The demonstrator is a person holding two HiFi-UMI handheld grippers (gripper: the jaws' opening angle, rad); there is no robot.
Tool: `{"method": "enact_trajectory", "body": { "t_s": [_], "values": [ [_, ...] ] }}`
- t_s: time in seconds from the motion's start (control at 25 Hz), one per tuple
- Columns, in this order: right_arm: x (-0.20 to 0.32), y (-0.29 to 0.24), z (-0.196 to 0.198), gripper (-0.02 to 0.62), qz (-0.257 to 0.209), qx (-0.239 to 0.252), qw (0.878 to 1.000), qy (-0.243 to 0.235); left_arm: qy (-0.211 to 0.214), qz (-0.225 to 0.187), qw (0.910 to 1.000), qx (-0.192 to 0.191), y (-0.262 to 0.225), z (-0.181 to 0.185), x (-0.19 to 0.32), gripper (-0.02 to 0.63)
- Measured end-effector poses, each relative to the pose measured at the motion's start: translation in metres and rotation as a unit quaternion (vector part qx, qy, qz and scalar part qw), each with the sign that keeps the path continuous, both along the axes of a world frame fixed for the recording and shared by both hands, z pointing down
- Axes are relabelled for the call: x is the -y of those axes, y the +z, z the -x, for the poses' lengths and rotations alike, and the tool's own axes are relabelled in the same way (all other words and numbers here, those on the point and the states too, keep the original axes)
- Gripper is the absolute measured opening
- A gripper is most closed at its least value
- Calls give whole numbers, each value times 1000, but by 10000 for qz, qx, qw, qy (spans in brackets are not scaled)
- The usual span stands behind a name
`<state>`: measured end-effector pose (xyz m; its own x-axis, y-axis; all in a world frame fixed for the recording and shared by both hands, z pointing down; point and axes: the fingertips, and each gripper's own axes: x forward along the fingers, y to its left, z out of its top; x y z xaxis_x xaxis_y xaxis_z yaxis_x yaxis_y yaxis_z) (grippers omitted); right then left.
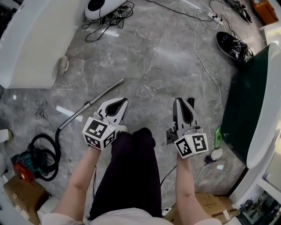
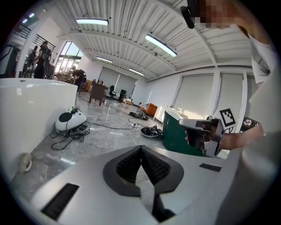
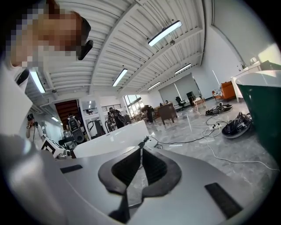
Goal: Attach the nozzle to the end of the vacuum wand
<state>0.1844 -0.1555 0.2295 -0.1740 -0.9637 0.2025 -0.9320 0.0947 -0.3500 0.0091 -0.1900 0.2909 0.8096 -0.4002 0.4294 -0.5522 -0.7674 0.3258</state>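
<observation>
The metal vacuum wand (image 1: 94,102) lies slanted on the grey stone floor, its free end (image 1: 121,81) pointing up and right. Its lower end joins a black hose (image 1: 47,151) coiled beside a red vacuum body (image 1: 23,169). My left gripper (image 1: 123,102) hangs above the floor, right of the wand, shut and empty (image 2: 141,147). My right gripper (image 1: 178,102) is held level with it, also shut with nothing in it (image 3: 141,149). A small dark piece (image 1: 190,101) shows just behind the right gripper; I cannot tell whether it is the nozzle.
A white counter (image 1: 30,39) stands at the left and a dark green tub (image 1: 248,96) at the right. A white machine (image 1: 103,5) with tangled cables sits at the top. Black gear (image 1: 232,46), a white cord (image 1: 206,66) and cardboard boxes (image 1: 19,193) lie around.
</observation>
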Motion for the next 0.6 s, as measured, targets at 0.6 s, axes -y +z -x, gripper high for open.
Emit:
{"method": "enact_trajectory", "body": {
  "t_s": [0.6],
  "values": [
    [29, 216, -27, 25, 29, -88, 9999, -73, 69, -85, 9999, 113, 221, -11, 41, 8]
  ]
}}
